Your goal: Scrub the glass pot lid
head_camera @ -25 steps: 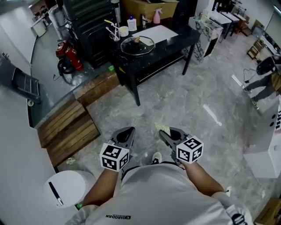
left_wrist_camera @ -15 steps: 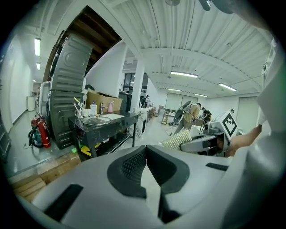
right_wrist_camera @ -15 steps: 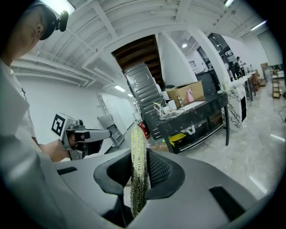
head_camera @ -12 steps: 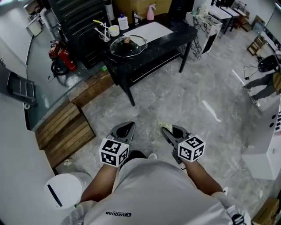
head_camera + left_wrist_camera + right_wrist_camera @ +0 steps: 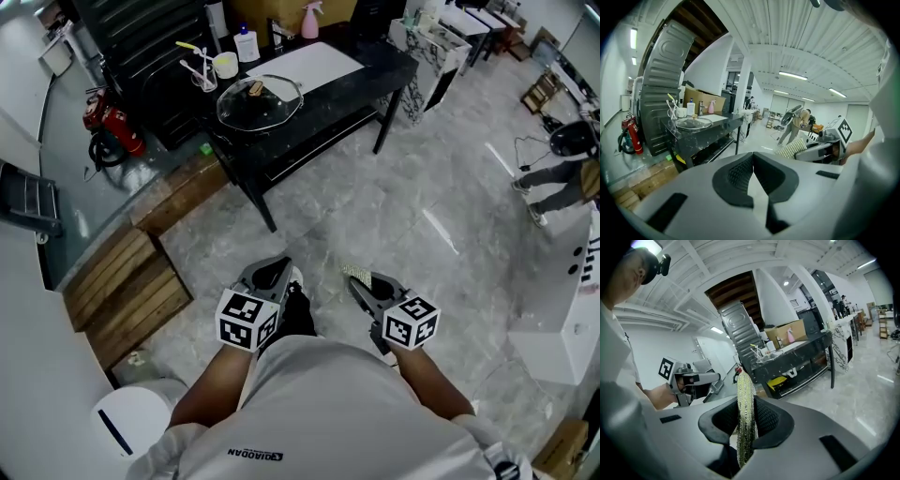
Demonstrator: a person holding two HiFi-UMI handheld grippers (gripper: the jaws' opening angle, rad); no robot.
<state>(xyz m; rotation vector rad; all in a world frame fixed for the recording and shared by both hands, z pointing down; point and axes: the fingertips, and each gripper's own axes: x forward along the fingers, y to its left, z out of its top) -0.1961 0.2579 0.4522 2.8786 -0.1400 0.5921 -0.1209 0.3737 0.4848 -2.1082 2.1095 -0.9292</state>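
Distance was what mattered: the glass pot lid lay flat, knob up, near the left end of the black table, well apart from both my grippers across the bare floor. It lay ahead of me and somewhat to my left. My left gripper had its jaws pressed together on nothing, and its own view showed the lid off to the left of where it pointed. My right gripper pinched a pale scrubbing pad that stood on edge between the jaws, with the lid showing just right of the pad's top, almost dead ahead. Being round, the lid had no long axis to line up with. I judged the left gripper slightly nearer, suited to steadying the lid while the pad scrubbed.
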